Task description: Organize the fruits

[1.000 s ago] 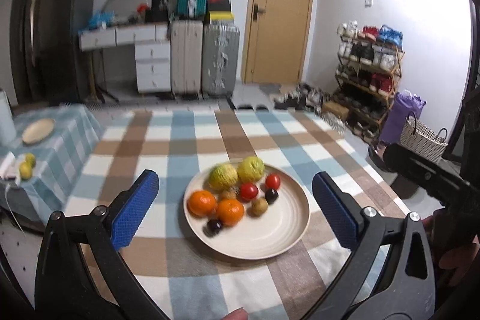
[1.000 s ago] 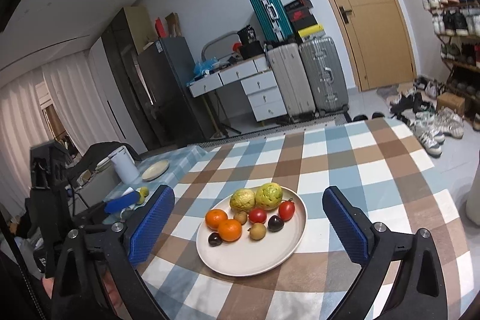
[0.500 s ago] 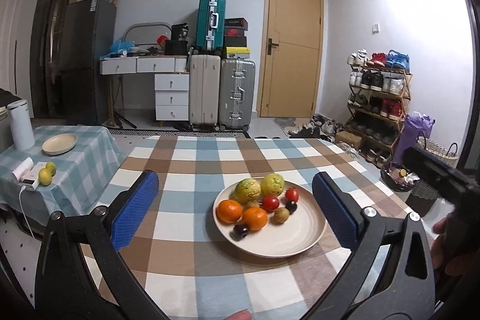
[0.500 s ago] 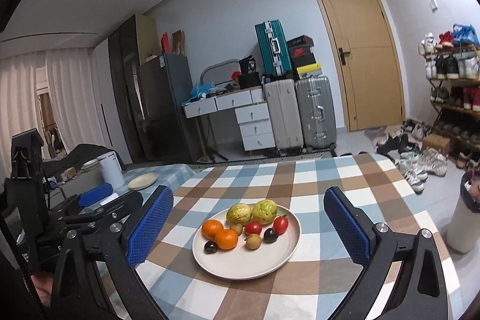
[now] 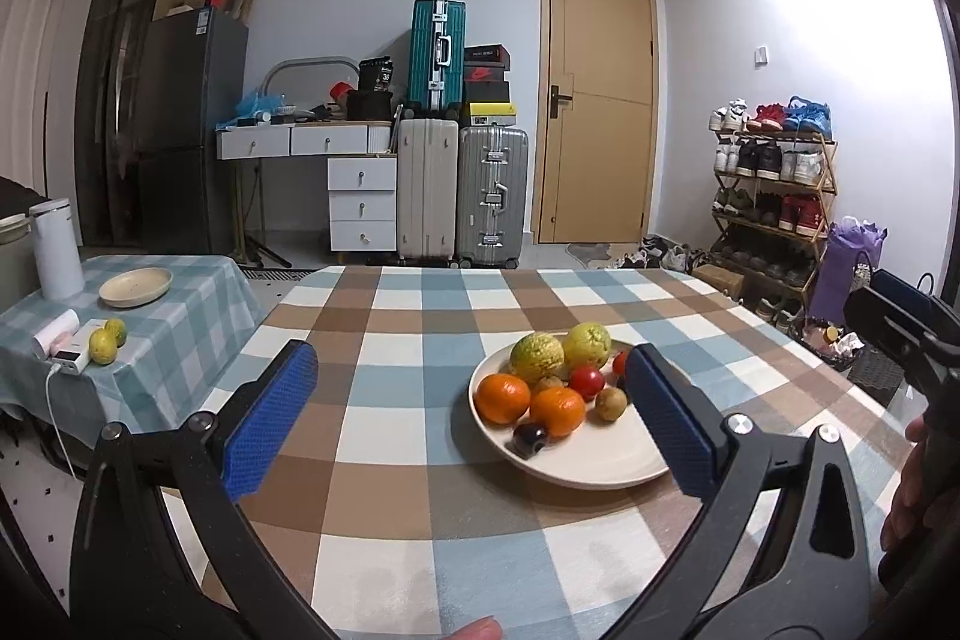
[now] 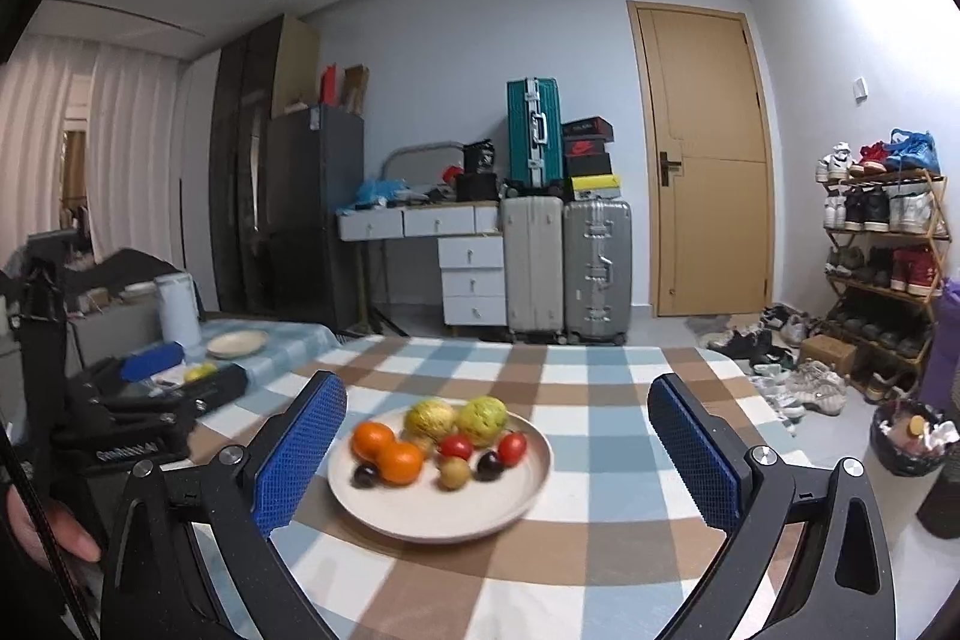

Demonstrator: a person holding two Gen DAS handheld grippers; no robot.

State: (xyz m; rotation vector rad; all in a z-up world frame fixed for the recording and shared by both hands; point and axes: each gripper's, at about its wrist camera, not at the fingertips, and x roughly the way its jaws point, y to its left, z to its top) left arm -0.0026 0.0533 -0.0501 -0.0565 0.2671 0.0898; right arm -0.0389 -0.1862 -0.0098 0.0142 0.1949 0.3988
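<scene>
Your left gripper (image 5: 474,421) and right gripper (image 6: 498,451) both hang spread wide, gripping nothing — above the checked table (image 5: 390,340). The plate (image 6: 480,517) holds 2 oranges (image 6: 387,451), 2 tomatoes and 2 yellow-green fruits — all clustered toward its far-left side.

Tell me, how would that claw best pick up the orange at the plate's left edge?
Come from above and close across the left orange front to back. Another orange touches its right side, while its left faces only the plate rim. It is round, so grip its widest part. The right claw is open.
</scene>
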